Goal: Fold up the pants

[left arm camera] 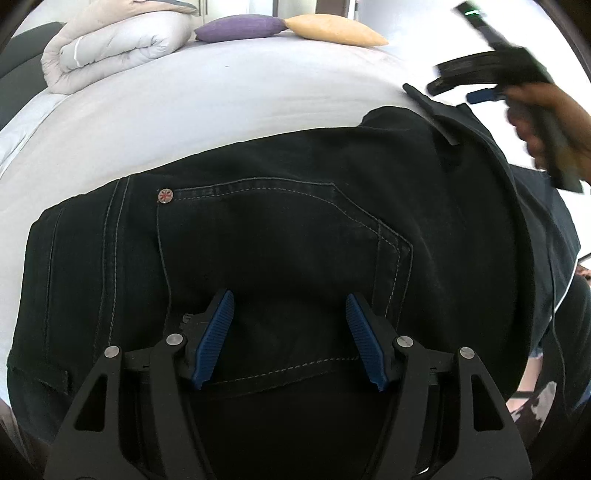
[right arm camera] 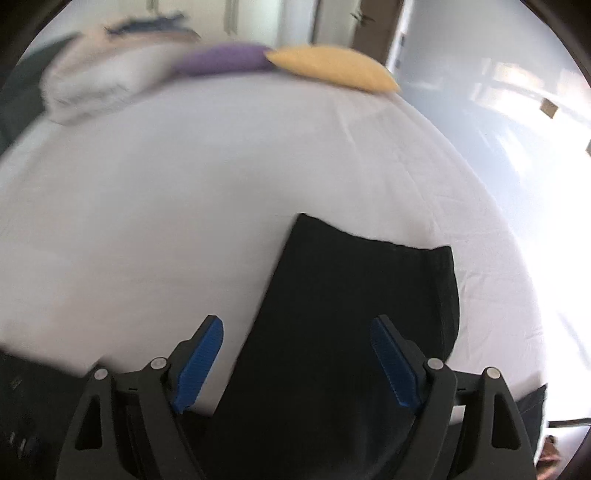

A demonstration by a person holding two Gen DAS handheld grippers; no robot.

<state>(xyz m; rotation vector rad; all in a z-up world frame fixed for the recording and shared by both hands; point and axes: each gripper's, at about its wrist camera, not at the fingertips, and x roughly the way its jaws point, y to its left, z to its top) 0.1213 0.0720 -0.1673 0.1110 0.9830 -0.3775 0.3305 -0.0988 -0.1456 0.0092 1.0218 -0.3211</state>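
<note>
The pants [left arm camera: 280, 236] lay spread on the white bed [left arm camera: 221, 110], dark denim with pale topstitching, seat side up so that a back pocket [left arm camera: 280, 229] and its small red rivet [left arm camera: 165, 195] faced the left wrist camera. The left gripper [left arm camera: 290, 332] hung over that pocket with its jaws released, blue pads apart and nothing caught between them, only the cloth lying flat below. The right gripper [right arm camera: 295, 365] was likewise released, jaws spread wide above a leg [right arm camera: 354, 314] of the pants, whose far end lay squarely on the sheet. In the left view the same tool appeared off to the side, blurred, with the person's hand [left arm camera: 546, 125] around its handle.

Denim of this kind looked thick and fairly heavy for cloth, limp rather than stiff, and rough enough not to slip from ribbed pads. It would likely drape and drag on the sheet instead of sliding freely (the sheet itself might ruck up if pinched along with it). The sensible holds seemed to be the doubled parts: the waistband edge for the left jaws, the hem or a side seam for the right, where stitching gave a firm ridge. A pinch in mid-panel risked lifting one layer only.

At the head of the bed sat a rolled duvet [left arm camera: 114, 40], a purple cushion [left arm camera: 240, 27] and a yellow cushion [left arm camera: 332, 29], well apart from the work.
</note>
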